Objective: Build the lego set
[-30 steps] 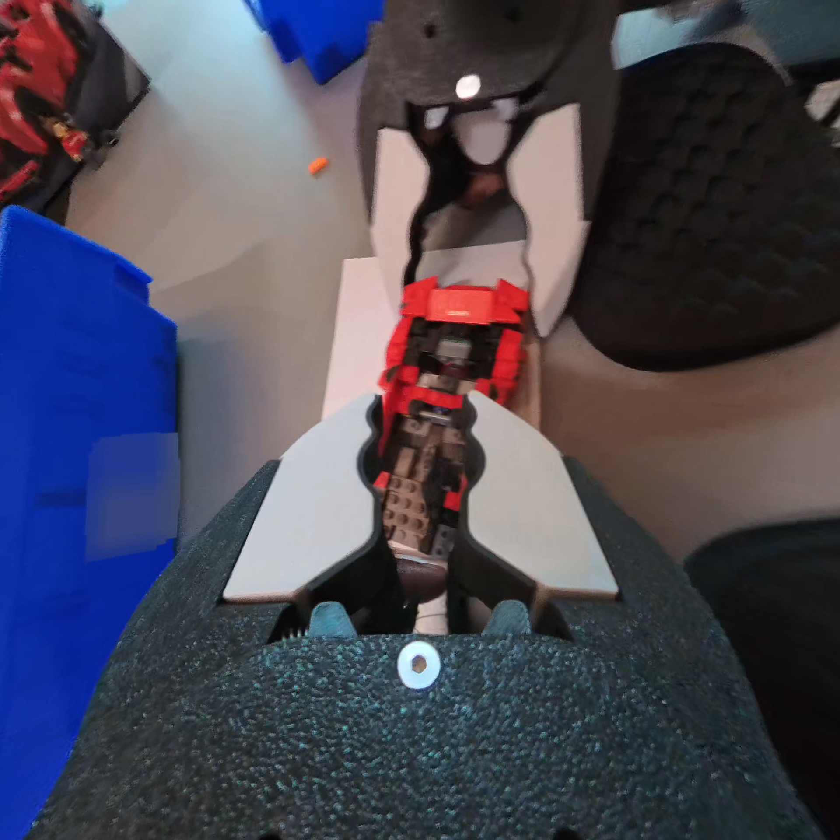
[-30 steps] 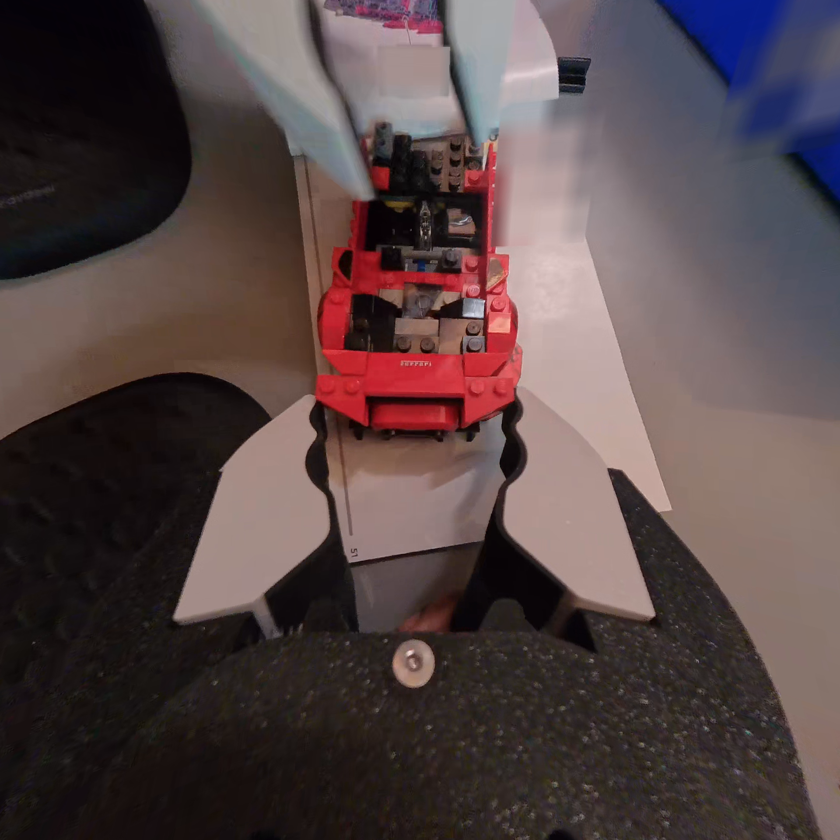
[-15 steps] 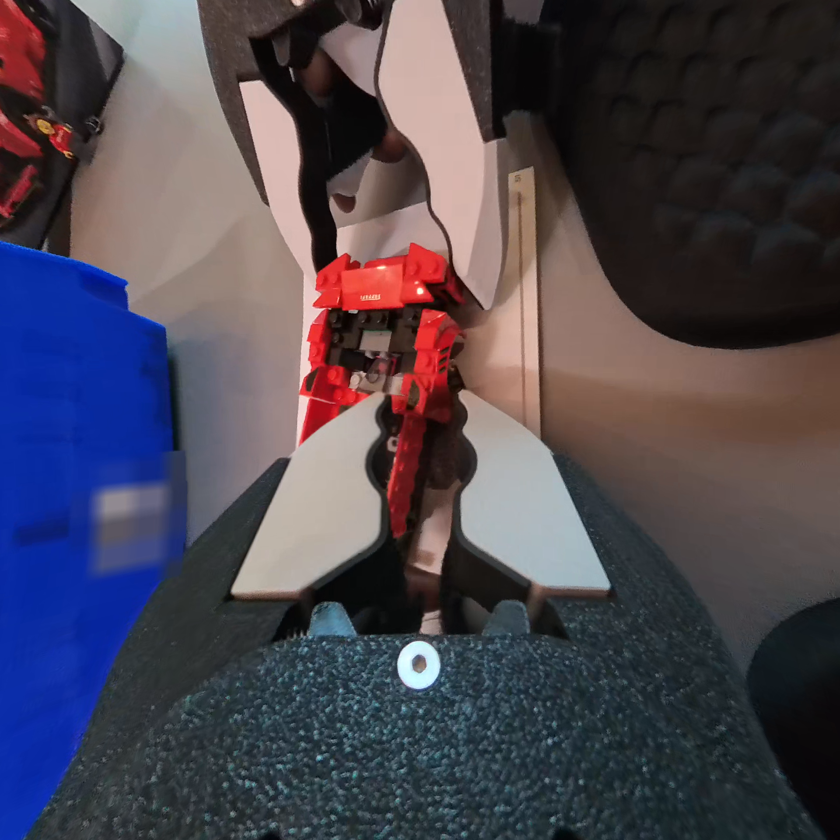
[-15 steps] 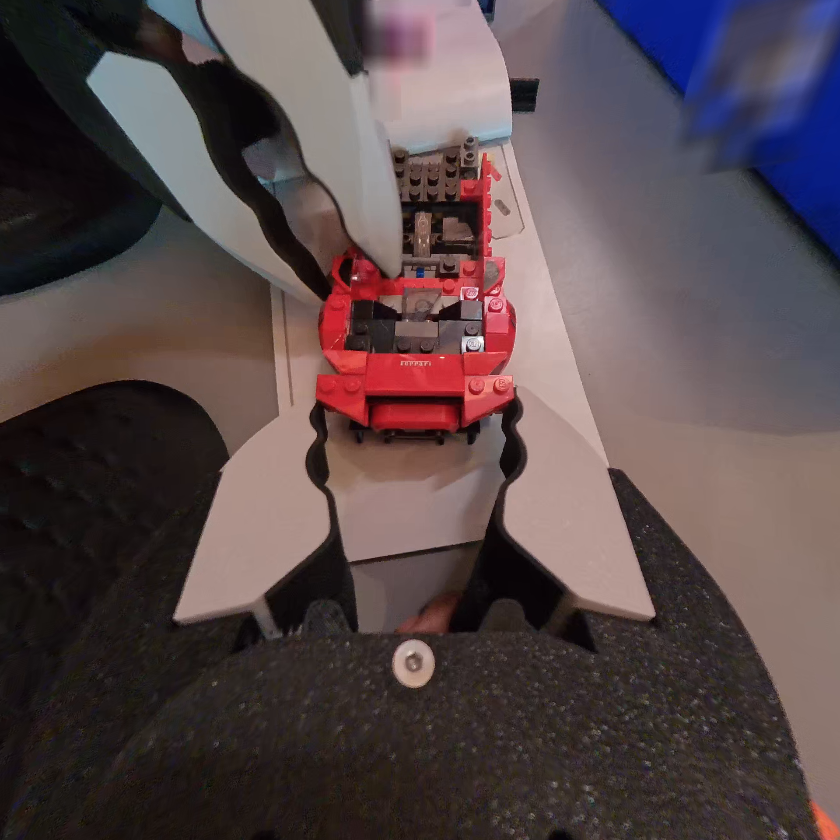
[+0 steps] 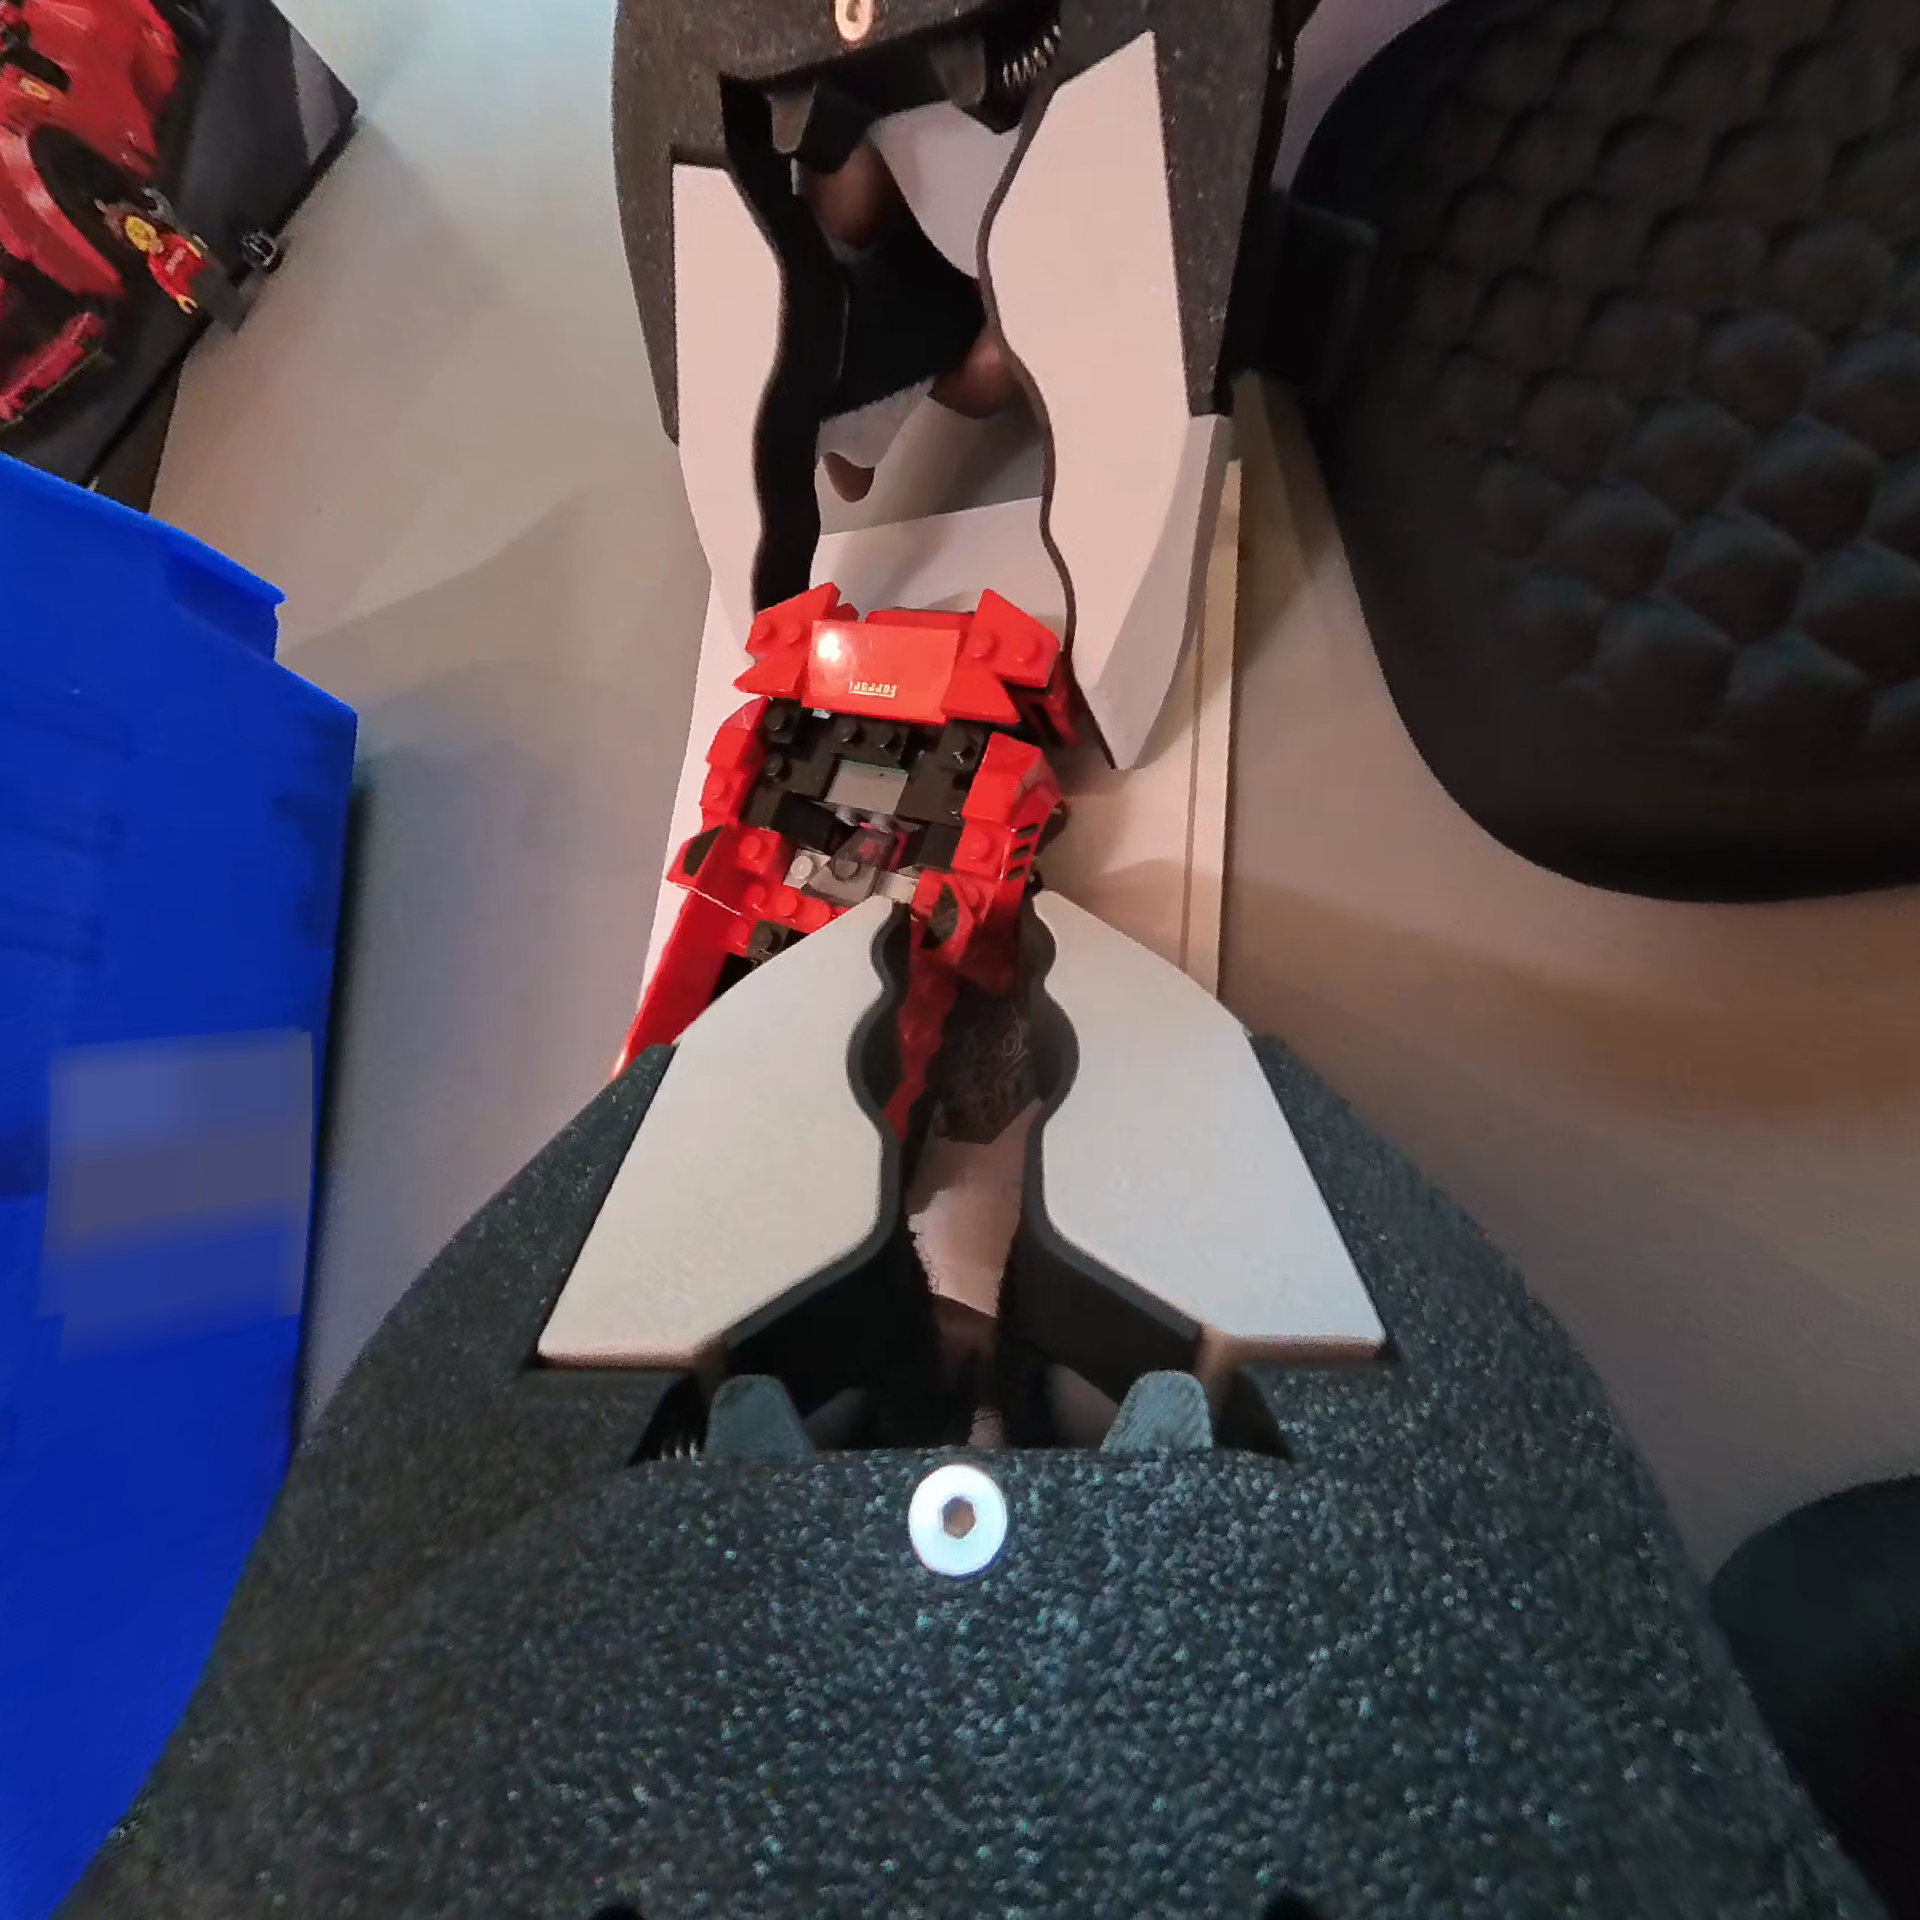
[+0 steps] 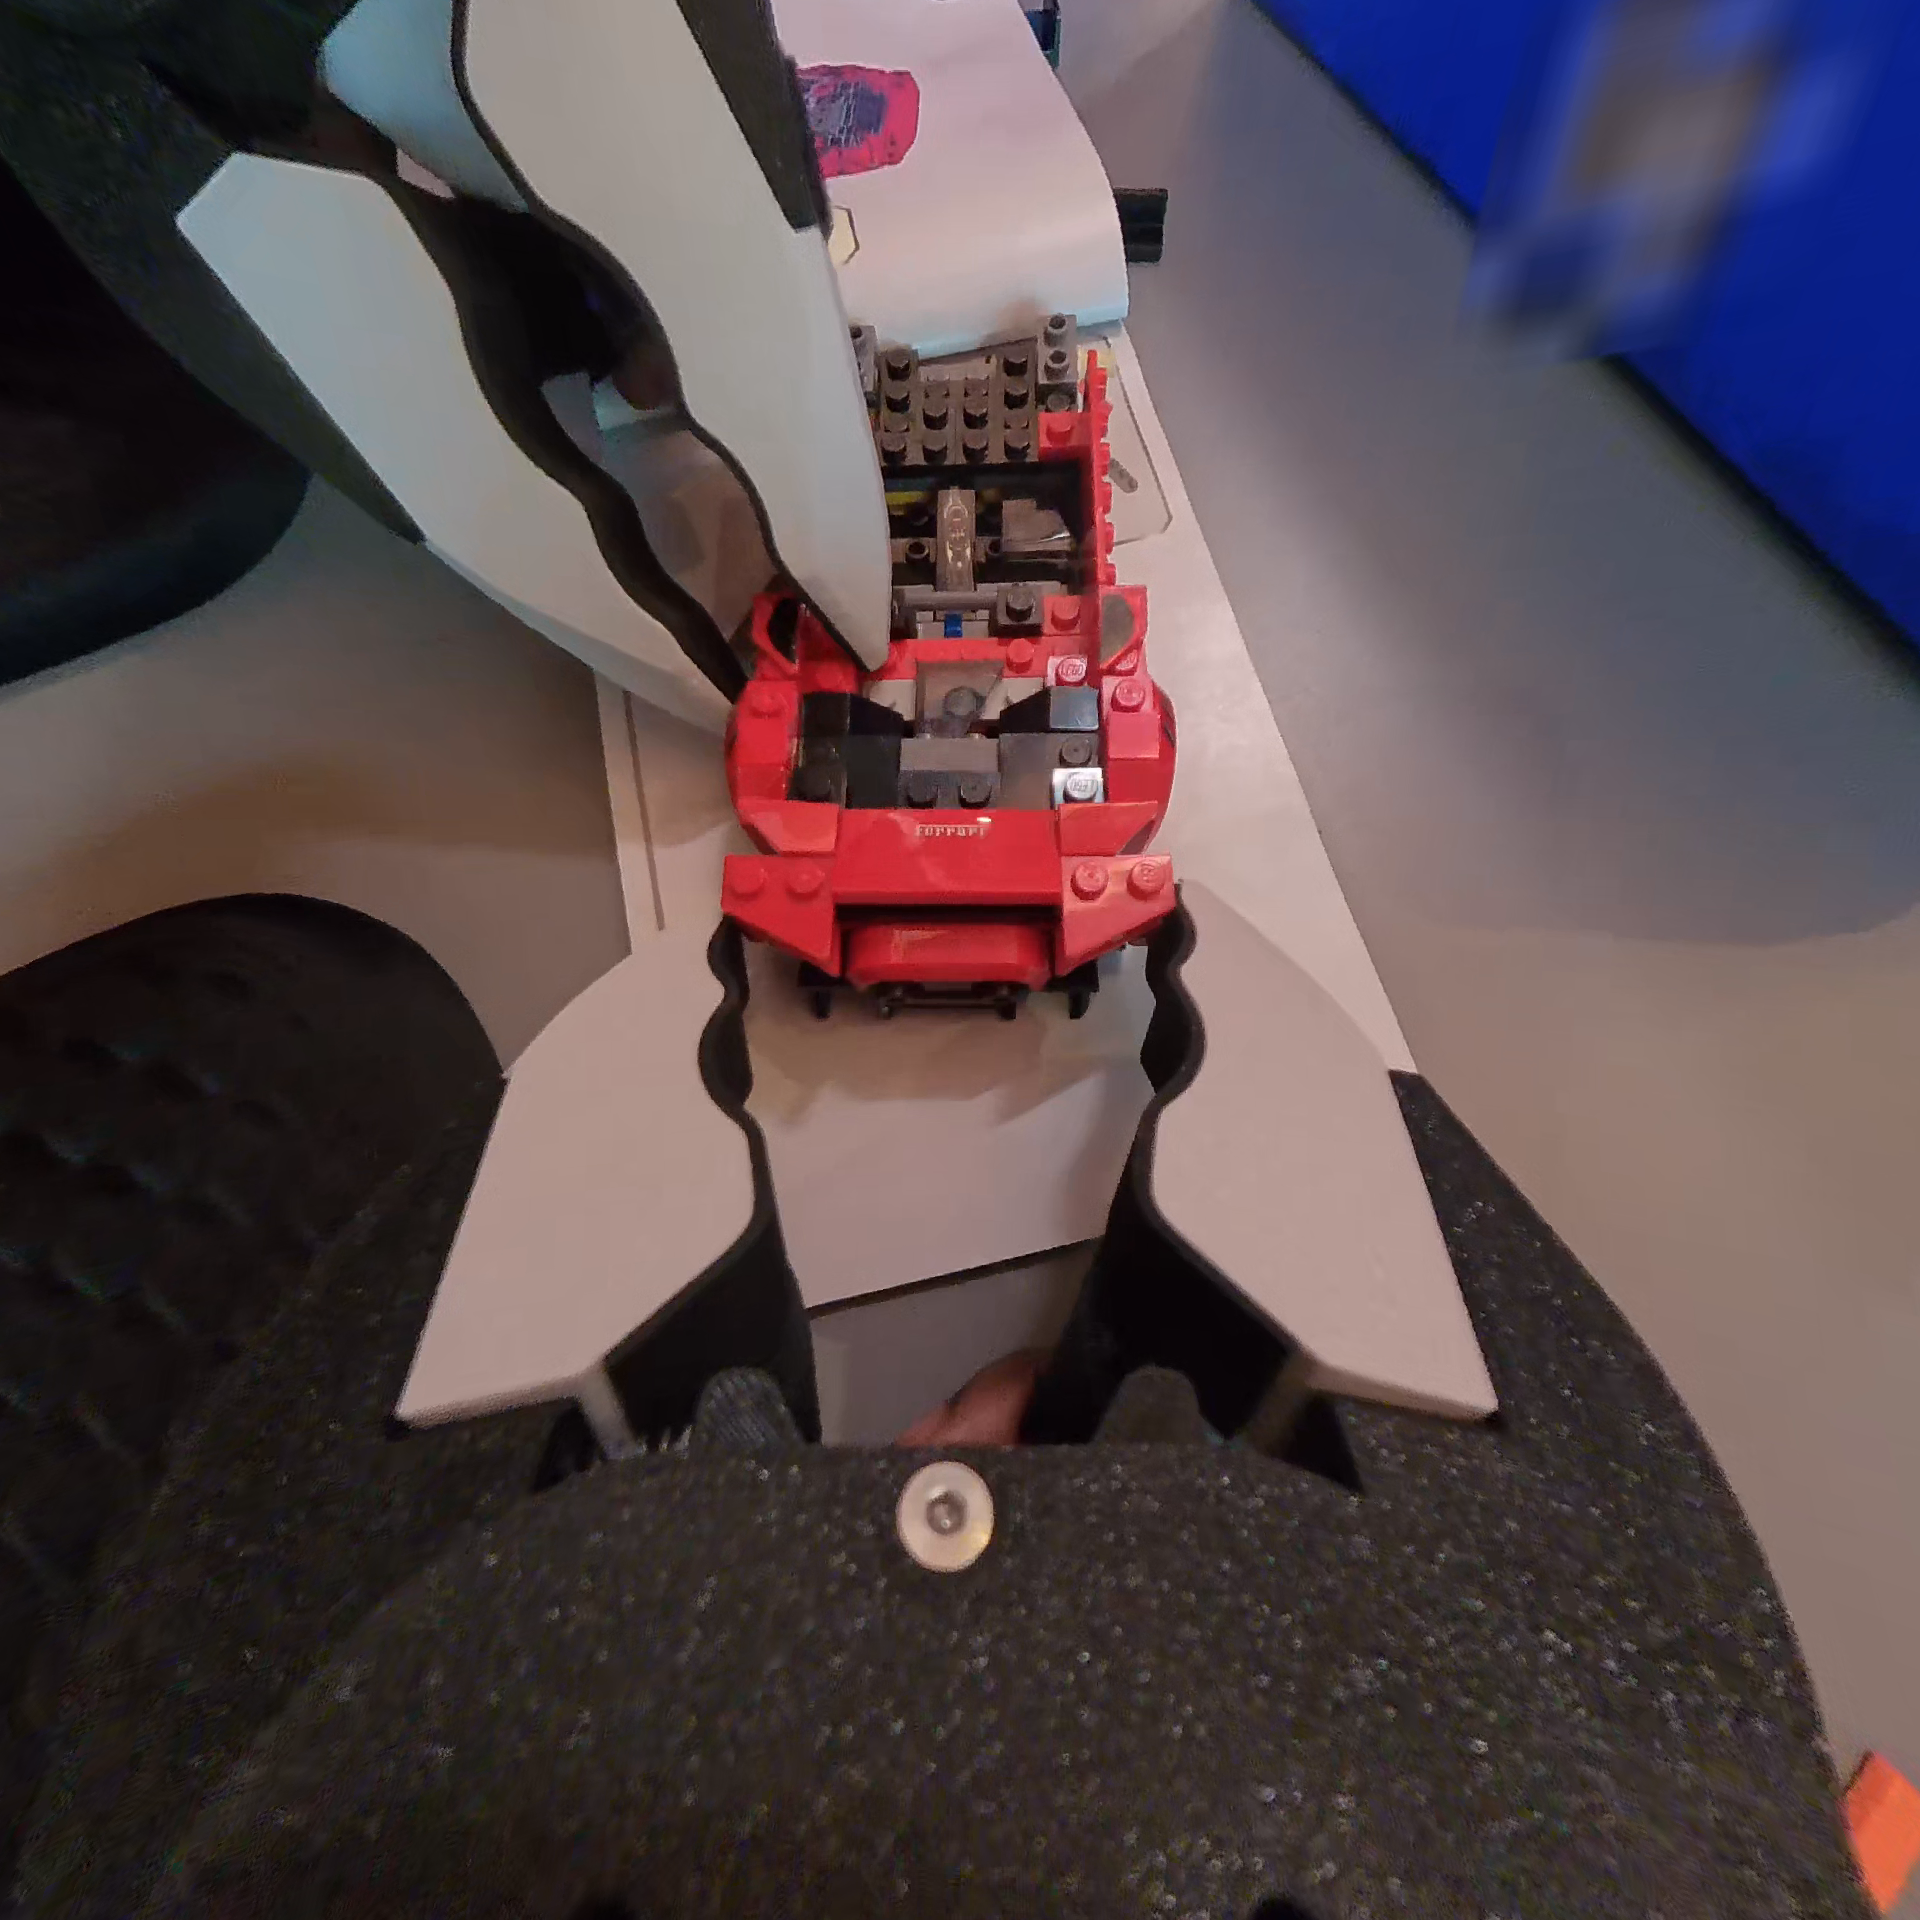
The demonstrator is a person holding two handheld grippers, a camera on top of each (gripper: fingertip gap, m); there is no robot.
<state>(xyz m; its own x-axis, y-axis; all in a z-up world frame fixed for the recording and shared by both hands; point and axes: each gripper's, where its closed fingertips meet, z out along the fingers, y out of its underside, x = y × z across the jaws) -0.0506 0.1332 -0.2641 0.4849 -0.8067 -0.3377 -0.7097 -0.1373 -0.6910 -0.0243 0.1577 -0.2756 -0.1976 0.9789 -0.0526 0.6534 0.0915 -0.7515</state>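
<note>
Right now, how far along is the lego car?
Done: the red lego car has its chassis, red sides and rear bodywork, and sits on the white instruction sheet. In hand: the left gripper is closed on one side of the car; the right gripper is open at its rear end. Left: studs in the middle are bare, with no roof.

Left gripper [image 5: 961, 966] fingers nearly closed, right gripper [image 6: 951, 997] fingers spread wide
</note>
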